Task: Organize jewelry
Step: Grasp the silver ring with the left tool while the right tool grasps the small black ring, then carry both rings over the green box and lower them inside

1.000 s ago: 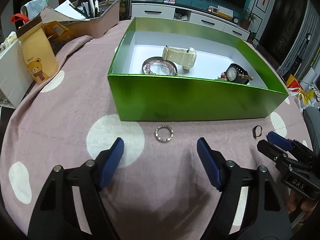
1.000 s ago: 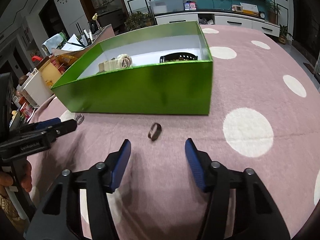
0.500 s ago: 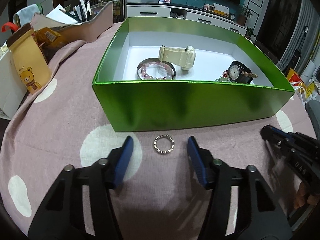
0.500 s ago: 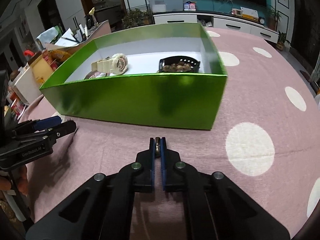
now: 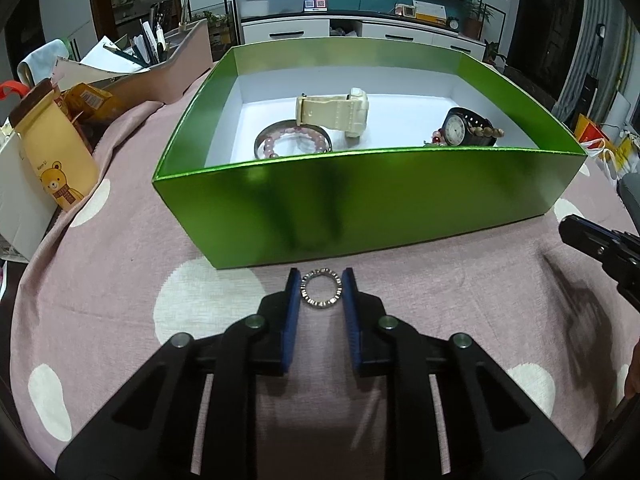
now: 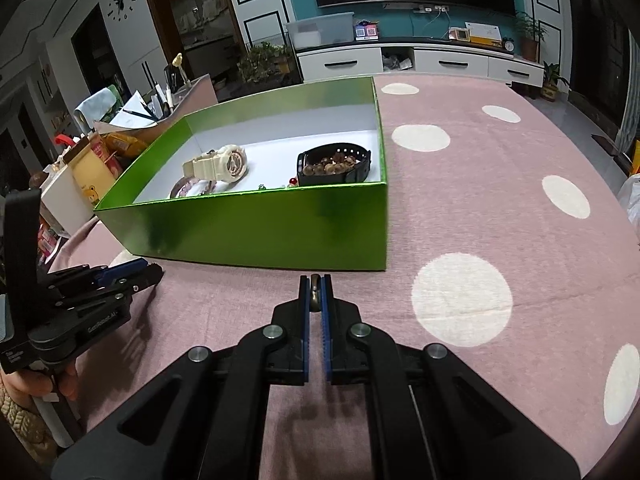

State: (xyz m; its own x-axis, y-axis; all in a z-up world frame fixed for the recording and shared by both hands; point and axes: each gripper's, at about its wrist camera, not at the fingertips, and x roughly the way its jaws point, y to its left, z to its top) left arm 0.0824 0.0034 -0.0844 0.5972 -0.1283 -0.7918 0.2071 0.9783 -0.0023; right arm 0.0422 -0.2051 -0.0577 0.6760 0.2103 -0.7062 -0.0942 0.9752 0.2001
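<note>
Left tongs (image 5: 321,289) clenched around a silver beaded ring (image 5: 321,289) on the pink dotted counter (image 5: 120,264), near the shiny green box (image 5: 360,200). Right tongs (image 6: 315,294) pinch a dark band ring (image 6: 315,293).

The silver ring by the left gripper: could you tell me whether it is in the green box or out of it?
Out. The silver ring lies flat on the tablecloth just before the green box, between the left gripper's pads.
</note>
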